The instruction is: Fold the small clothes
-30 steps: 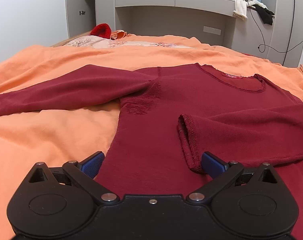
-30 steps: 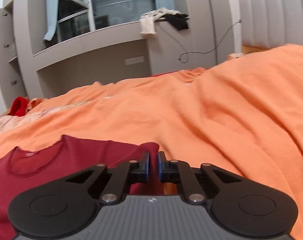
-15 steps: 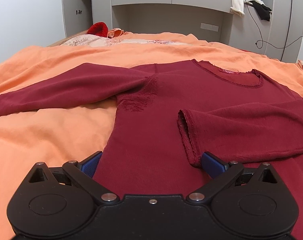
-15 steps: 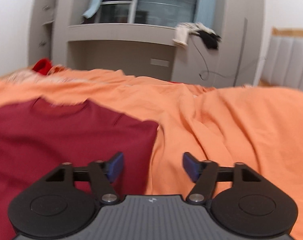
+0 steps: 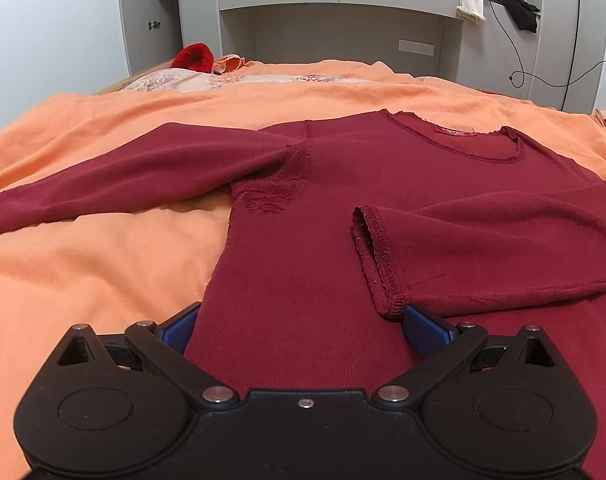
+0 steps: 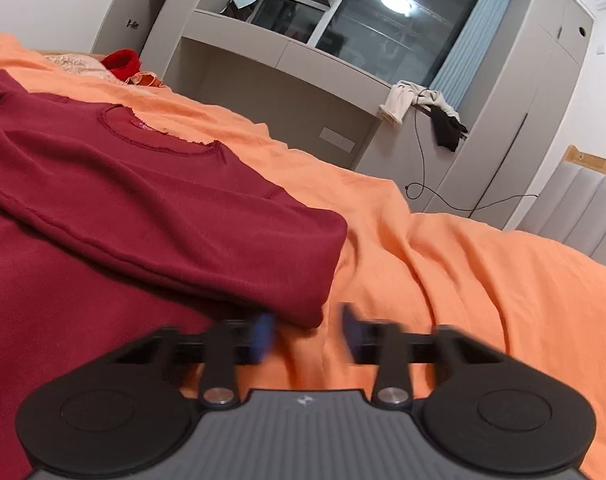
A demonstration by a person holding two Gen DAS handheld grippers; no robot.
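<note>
A dark red long-sleeved top [image 5: 323,216] lies spread flat on a bed covered by an orange blanket [image 5: 95,264], neckline toward the far side. Its one sleeve [image 5: 115,176] stretches out across the blanket toward the picture's left edge. The other sleeve [image 5: 483,256] is folded in across the body, its cuff [image 5: 377,256] ending near the middle of the chest.

The left hand-held gripper [image 5: 303,326] is released, its blue fingers [image 5: 179,326] wide apart and straddling the lower body of the top; one finger sits beside the top's side edge, the other just beside the folded cuff. No pad presses on the cloth.

In the right wrist view, the right hand-held gripper [image 6: 307,334] is blurred and its jaws are closing, with a gap still between the pads. The rounded corner of the fold [image 6: 303,280] lies just ahead of the fingers, apart from the pads.

Beyond that fold, bare rumpled blanket runs to the bed's far side. A red item [image 5: 193,58] and a patterned pillow [image 5: 223,80] lie at the far end, well apart from the top.
</note>
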